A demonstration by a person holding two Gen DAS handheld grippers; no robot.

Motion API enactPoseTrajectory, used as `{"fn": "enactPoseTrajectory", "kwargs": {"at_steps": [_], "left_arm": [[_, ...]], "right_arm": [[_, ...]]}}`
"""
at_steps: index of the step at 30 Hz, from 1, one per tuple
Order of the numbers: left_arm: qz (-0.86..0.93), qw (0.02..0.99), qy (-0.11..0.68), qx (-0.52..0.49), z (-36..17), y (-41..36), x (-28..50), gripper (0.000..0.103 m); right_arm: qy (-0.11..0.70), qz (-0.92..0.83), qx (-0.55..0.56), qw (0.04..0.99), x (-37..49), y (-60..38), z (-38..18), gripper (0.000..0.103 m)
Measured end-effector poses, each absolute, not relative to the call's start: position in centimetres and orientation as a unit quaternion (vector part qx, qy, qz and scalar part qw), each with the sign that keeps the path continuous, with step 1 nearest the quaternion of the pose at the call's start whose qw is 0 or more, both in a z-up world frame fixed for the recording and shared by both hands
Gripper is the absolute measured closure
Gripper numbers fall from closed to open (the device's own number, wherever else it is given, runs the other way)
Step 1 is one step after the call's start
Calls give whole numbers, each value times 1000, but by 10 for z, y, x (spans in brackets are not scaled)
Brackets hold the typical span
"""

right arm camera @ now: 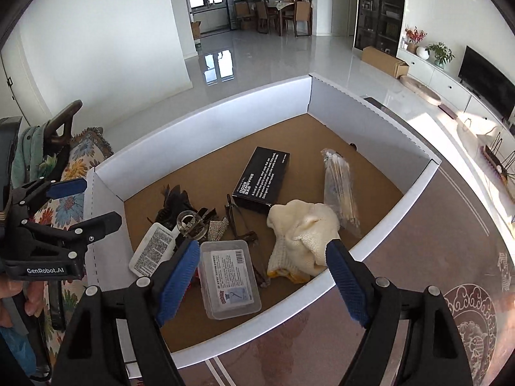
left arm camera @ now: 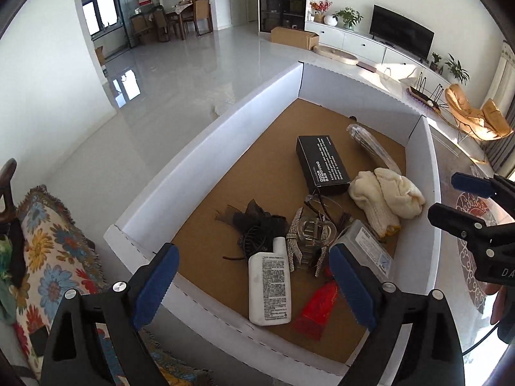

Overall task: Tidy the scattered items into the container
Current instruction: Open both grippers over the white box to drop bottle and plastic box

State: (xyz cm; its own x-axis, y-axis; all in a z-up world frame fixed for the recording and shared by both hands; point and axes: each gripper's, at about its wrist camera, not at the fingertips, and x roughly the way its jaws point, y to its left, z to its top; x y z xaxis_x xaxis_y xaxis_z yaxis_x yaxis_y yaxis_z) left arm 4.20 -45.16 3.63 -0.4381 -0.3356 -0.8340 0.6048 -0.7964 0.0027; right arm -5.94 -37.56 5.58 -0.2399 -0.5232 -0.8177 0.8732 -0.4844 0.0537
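- Container (left arm camera: pixel 206 148): big shallow cardboard box, white walls, brown floor, sits on the patterned table (right arm camera: pixel 434 241).
- Already inside, bunched toward the near right part: white lotion bottle (left arm camera: pixel 268 286), red tube (left arm camera: pixel 317 312), clear plastic case (right arm camera: pixel 228 278), cream knit cloth (left arm camera: pixel 386 194), black carton (left arm camera: pixel 322 164) printed "odor removing bar", bag of cotton swabs (right arm camera: pixel 339 189), dark hair clips with black netting (left arm camera: pixel 257 225), rhinestone strap (left arm camera: pixel 296 234), clear buckle-like piece (left arm camera: pixel 317 230), glasses (right arm camera: pixel 239 222).
- Far and left part of box floor bare.
- Left gripper (left arm camera: pixel 254 286): jaws wide apart, nothing between them, hanging over the white bottle at the near edge of the box.
- Right gripper (right arm camera: pixel 262 278): jaws apart too, empty, above the clear case and the cloth.
- No loose item visible on the table strip or on the floral throw (left arm camera: pixel 54 241) at left.
- Judgement: task looks nearly or fully done; anything left lies out of view, can't confirm.
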Motion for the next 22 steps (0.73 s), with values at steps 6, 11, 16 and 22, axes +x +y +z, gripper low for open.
{"fn": "enactPoseTrajectory", "kwargs": {"at_steps": [6,11,16,22], "left_arm": [[-846,282,136,431,49,-425,41,8],[-849,282,128,428,53,-410,38,8],[-846,292,128,428,54,-408,38,8],[-846,314,135,410,52,-413,44,8]], "right_arm": [[237,-754,407,457,-55,-374,60,22],[256,-749,410,453,-53,-373,54,22],[252,-753,412,446,-57,-370,52,22],[257,-756,410,441,-56,-371,49,22]]}}
